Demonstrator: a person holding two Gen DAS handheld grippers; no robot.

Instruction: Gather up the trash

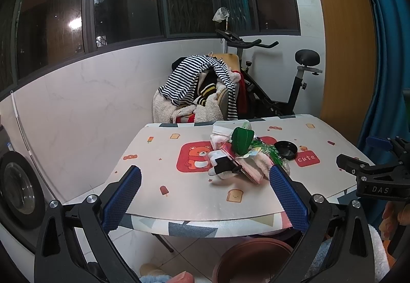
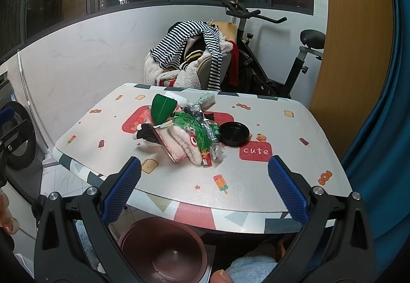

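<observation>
Clearly both claws, left claw (image 1: pixel 205 196) and right claw (image 2: pixel 204 188), hang with fingers spread wide and empty at the near edge of the worktop (image 2: pixel 269 180), facing the trash pile (image 2: pixel 184 129) heaped mid-worktop; a brown bin (image 2: pixel 164 249) waits below, presumably to receive it.

I see a table (image 2: pixel 294 129) covered by a mat printed with bears, toast and popsicles. Near its middle lies a trash pile (image 2: pixel 184 134): green tassel, pink case, wrappers. A black round lid (image 2: pixel 234 133) sits just beside the pile.
</observation>
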